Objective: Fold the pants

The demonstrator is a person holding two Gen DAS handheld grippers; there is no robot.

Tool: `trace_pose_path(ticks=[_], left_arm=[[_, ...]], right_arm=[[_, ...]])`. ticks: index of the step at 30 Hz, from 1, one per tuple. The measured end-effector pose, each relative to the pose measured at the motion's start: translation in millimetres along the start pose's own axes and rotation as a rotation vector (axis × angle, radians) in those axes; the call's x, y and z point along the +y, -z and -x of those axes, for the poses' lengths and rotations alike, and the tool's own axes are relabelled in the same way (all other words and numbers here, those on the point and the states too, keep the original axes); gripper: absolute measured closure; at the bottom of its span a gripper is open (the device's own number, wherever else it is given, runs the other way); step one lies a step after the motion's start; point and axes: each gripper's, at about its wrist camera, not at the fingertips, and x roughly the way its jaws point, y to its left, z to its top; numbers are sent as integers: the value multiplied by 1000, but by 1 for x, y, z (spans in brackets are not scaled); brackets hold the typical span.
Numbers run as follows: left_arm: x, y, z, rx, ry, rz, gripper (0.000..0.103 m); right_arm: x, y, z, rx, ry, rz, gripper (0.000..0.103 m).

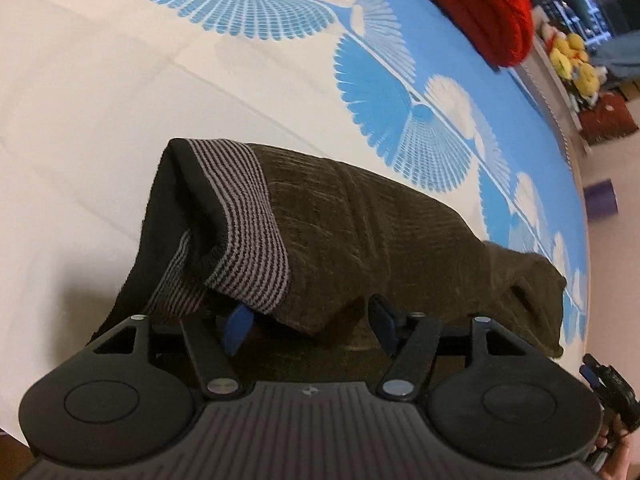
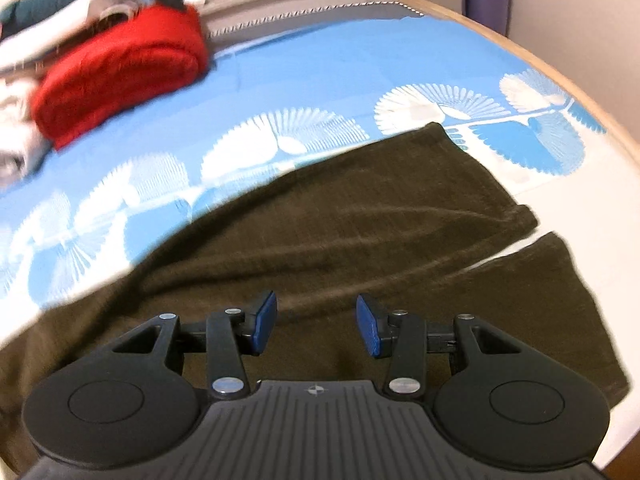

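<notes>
Dark olive-brown pants (image 2: pixel 360 224) lie on a bed with a blue and white sheet. In the left wrist view their striped grey waistband (image 1: pixel 244 224) is bunched and folded over the brown fabric (image 1: pixel 380 240). My left gripper (image 1: pixel 310 316) is open, its blue pads wide apart at the edge of the waistband fabric, which drapes over the left pad. My right gripper (image 2: pixel 316 322) is open and empty just above the pants' middle. The two legs end at the right, with hems (image 2: pixel 528 216) apart.
A folded red blanket (image 2: pixel 120 72) and white laundry lie at the far left of the bed. Soft toys (image 1: pixel 572 60) sit beyond the bed's edge. A wooden bed frame (image 2: pixel 560 68) curves along the right. A purple object (image 2: pixel 486 0) stands by the wall.
</notes>
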Motion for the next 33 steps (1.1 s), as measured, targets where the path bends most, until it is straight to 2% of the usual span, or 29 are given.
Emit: trace_pose_path(ticks=[3,4,6,8,11,23,29,30,31,32,33], left_arm=[[-6,-5,1,-24,-13,-11,38],[-11,-5,1,-42,-32,-28,53],[-15,-7,4,-62,-79,-58,75],[-15,-8,6,-78,-91,-71,83],[-15,-8,10,-81,-103,-84,85],[-22,-12,6,-44,-130,-177,85],[-23,-13,7,-46,-125,-184,85],[-24,-13,8,-49,-128,-184,85],[-24,-12,8,-49,-130,-186,85],[-24,-11,7,-49,-135,-191,85],[-25,-10,7,-50,-140,-194,85]], right_arm=[[2,-9,-7,-23,-40,-81,57],[3,-12,-10,-30,-48,-106,57],[6,-17,-19,-35,-68,-164,57],[9,-21,-32,-31,-88,-221,57],[21,-28,-56,-3,-118,-280,57],[92,-37,-162,155,-145,-290,57],[90,-37,-183,170,-137,-283,57],[88,-36,-182,166,-146,-303,59],[87,-35,-181,163,-163,-318,76],[87,-35,-180,160,-197,-328,102],[87,-34,-178,152,-219,-329,101]])
